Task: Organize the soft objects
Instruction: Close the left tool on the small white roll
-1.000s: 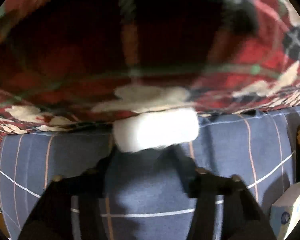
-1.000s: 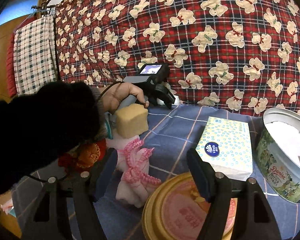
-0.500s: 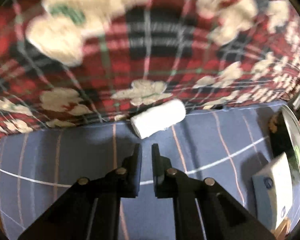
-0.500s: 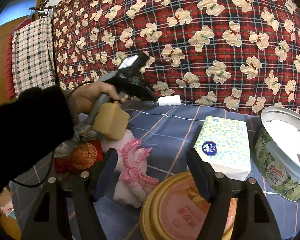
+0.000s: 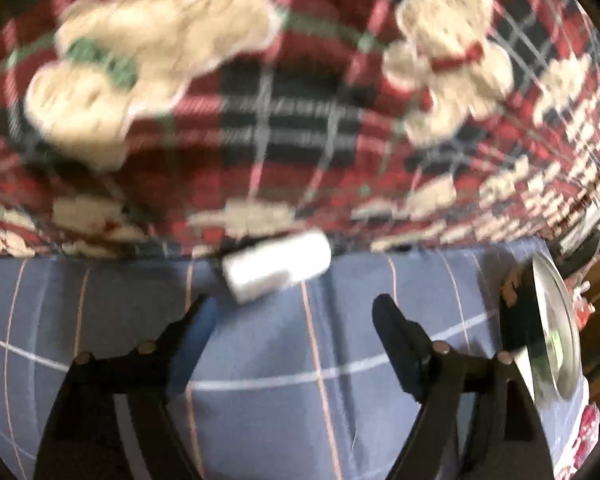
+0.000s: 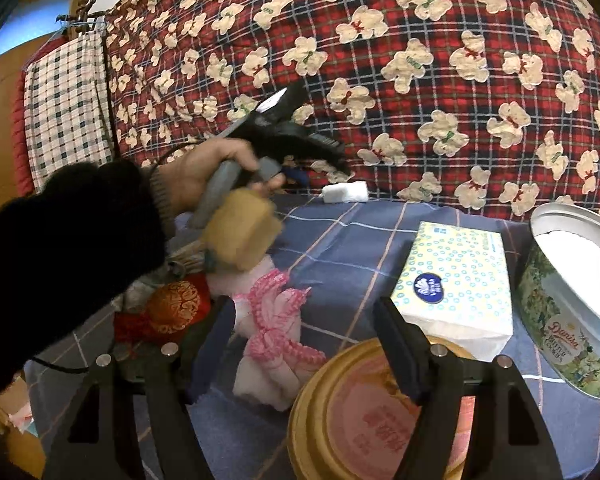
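Lying alone at the quilt's point(image 6: 380, 40) foot, one white roll point(image 5: 278, 266) rests on the blue checked sheet point(image 5: 280, 400). Just short of it, the left hand-held gripper point(image 5: 292, 316) has just opened, released and empty. The right hand-held gripper point(image 6: 302, 320) gapes empty nearer, above one pink cloth bundle point(image 6: 272, 332).

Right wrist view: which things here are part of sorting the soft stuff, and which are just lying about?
Job:
white roll
pink cloth
red pouch
tissue pack
cookie tin

Lying about:
bear quilt
checked cloth
blue sheet
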